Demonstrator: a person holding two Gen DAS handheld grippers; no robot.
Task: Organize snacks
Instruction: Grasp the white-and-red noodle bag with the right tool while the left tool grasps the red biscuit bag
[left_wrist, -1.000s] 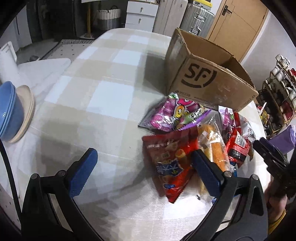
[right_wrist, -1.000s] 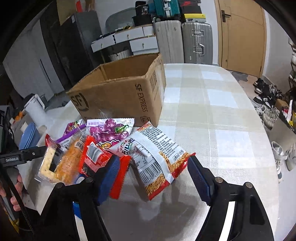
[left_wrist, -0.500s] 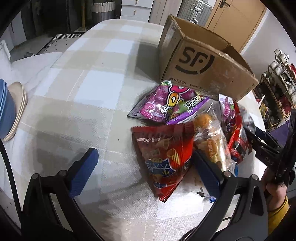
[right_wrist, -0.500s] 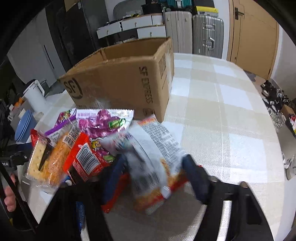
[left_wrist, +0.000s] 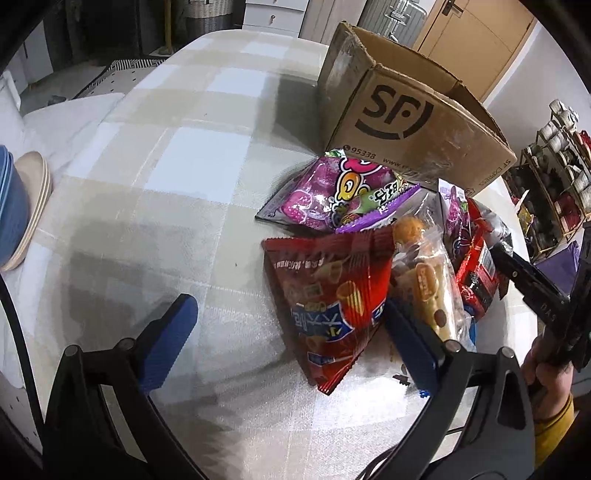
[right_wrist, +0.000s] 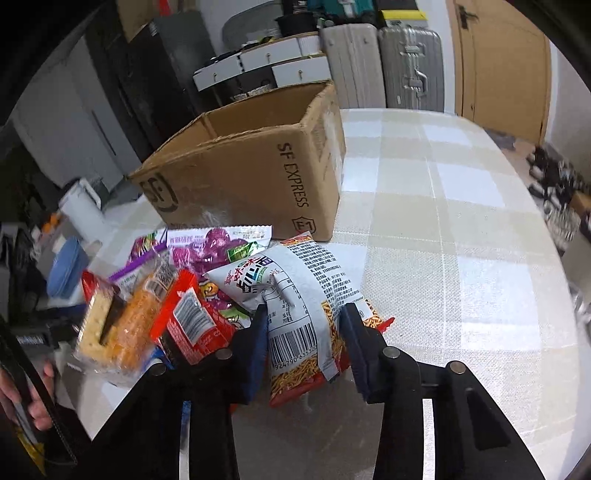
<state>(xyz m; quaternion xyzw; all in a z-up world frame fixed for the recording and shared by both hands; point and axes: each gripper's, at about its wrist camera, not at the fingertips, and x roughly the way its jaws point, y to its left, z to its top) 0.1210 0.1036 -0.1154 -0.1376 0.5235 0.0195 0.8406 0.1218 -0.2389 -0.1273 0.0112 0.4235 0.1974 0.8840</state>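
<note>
White noodle-snack packet (right_wrist: 306, 306) pinched between the clenched right gripper (right_wrist: 303, 325) jaws, apparently lifted slightly.

Glossy crinkled foil is gleaming on the red snack bag (left_wrist: 332, 291); matt brown cardboard is showing on the box (right_wrist: 258, 177), and woven checked cloth is covering the table (left_wrist: 177, 155).

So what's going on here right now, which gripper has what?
A person with a gripper in each hand is sorting a snack pile beside the open cardboard box. The right gripper has its jaws shut on the white noodle-snack bag. The left gripper is open, holding nothing, with the red snack bag lying between its jaws.
</note>
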